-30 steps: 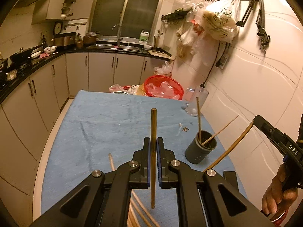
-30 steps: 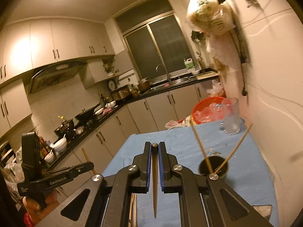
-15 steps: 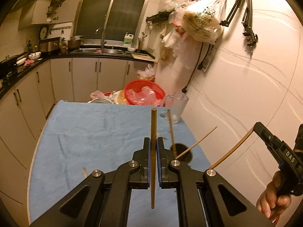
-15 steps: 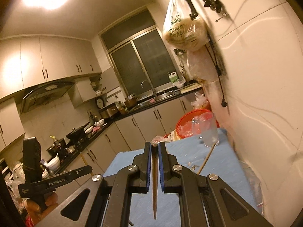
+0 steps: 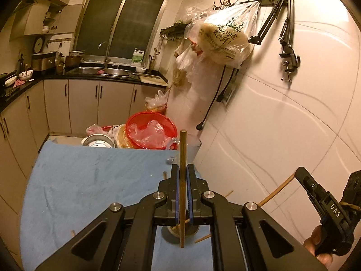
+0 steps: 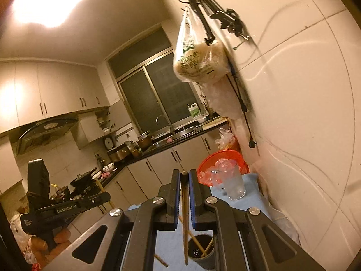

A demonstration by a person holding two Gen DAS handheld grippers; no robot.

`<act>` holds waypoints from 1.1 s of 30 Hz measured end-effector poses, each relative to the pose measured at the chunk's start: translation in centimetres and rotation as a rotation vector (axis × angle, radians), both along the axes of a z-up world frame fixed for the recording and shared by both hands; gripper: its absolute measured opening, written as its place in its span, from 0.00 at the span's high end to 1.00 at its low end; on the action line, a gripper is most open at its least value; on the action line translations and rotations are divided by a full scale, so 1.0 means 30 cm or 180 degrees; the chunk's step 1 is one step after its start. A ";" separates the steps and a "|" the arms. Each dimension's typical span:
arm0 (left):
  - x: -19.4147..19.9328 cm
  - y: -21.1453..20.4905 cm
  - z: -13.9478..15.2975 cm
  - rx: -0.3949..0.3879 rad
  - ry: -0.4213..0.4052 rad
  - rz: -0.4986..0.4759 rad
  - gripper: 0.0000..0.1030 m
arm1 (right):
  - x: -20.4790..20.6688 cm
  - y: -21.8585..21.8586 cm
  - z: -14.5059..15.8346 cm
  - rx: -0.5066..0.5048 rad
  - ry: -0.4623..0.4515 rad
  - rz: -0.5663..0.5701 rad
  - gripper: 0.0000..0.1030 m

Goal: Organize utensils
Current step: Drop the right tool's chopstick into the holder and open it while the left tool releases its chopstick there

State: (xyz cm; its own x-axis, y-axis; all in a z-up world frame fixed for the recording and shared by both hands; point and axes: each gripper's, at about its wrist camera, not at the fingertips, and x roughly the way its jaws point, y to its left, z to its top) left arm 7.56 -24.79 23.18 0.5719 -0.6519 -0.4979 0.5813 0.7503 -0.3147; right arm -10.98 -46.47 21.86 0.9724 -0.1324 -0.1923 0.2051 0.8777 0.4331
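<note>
Two grippers: each is clenched on one chopstick, above the blue cloth point(image 5: 90, 180).
Left gripper point(image 5: 183, 176): its pads press a brown chopstick point(image 5: 182, 149) that stands upright; the lower end hangs over the holder point(image 5: 173, 234).
Right gripper point(image 6: 185, 180): it grasps a second chopstick point(image 6: 185, 225), tip pointing down beside the holder's mouth.
Holder: dark cup on the cloth near the wall, with a few chopsticks leaning inside.
Loose chopsticks: one end point(image 5: 72, 232) lies on the cloth at left.
Behind: glass cup point(image 6: 233, 184) and red basket point(image 5: 151, 129) at the far edge.
</note>
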 end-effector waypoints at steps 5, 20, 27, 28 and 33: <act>0.059 -0.079 -0.049 -0.0032 0.0048 0.0015 0.94 | 0.059 -0.056 -0.026 0.0009 0.0059 -0.0079 0.93; 0.167 -0.140 -0.287 0.0139 0.0388 0.0099 0.94 | 0.221 -0.079 -0.228 0.0085 0.0504 0.0049 0.93; 0.177 -0.133 -0.330 0.0151 0.0507 0.0078 0.94 | 0.246 -0.072 -0.294 0.0121 0.0664 0.0089 0.93; 0.178 -0.134 -0.334 0.0156 0.0522 0.0072 0.94 | 0.250 -0.071 -0.299 0.0117 0.0682 0.0088 0.93; 0.170 -0.131 -0.331 0.0128 0.0561 0.0029 0.94 | 0.259 -0.064 -0.307 0.0091 0.0785 0.0100 0.90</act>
